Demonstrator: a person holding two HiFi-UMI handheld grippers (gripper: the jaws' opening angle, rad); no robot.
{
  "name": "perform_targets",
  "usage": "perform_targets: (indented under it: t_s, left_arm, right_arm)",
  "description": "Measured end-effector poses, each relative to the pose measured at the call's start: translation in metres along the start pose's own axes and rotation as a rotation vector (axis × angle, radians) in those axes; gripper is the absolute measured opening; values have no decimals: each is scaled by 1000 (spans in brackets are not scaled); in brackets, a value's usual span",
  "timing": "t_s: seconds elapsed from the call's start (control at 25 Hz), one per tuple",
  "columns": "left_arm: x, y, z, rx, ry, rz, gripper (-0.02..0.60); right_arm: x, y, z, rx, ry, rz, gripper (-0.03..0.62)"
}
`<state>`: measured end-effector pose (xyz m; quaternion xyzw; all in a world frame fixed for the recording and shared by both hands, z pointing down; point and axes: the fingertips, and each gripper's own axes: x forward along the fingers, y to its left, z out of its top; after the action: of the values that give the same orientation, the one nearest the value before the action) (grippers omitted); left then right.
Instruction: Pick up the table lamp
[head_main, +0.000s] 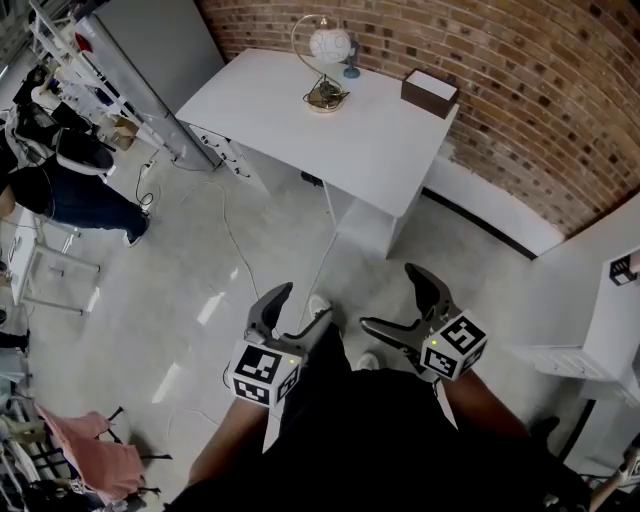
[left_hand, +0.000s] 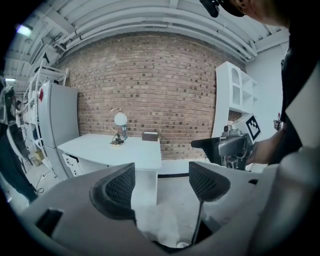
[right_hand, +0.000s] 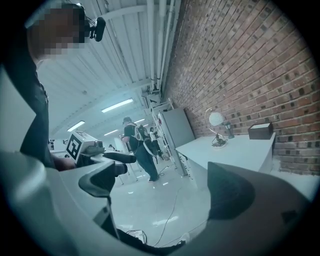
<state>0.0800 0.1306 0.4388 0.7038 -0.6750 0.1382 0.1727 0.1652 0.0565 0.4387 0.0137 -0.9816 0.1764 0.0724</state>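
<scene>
The table lamp (head_main: 327, 62), a white globe on a thin curved gold arm with a round base, stands at the far side of a white table (head_main: 380, 150) against the brick wall. The left gripper view shows the lamp (left_hand: 119, 131) small and far off, and so does the right gripper view (right_hand: 217, 127). My left gripper (head_main: 303, 303) and right gripper (head_main: 392, 298) hang low over the floor, well short of the table. Both are open with nothing between their jaws. In their own views the left gripper (left_hand: 161, 184) and right gripper (right_hand: 165, 187) frame only floor and table.
A brown box (head_main: 430, 92) sits on the table right of the lamp. A grey cabinet (head_main: 160, 45) stands left of the table, a white shelf unit (head_main: 610, 320) at the right. A cable (head_main: 235, 250) runs over the floor. A person (right_hand: 140, 147) stands further left.
</scene>
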Motion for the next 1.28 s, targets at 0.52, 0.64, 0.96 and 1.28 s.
perform_targets:
  t_s: [0.52, 0.64, 0.96, 1.28]
  left_arm:
    - [56, 66, 22, -10, -11, -41, 334]
    - [69, 90, 31, -4, -14, -52, 334]
    - [97, 170, 78, 27, -71, -68, 334]
    - [114, 248, 99, 41, -106, -88, 334]
  right_arm:
    - [58, -53, 20, -1, 17, -48, 575]
    - [80, -67, 31, 4, 17, -58, 575]
    - [152, -96, 80, -64, 2, -77, 574]
    - [224, -116, 95, -71, 11, -110, 571]
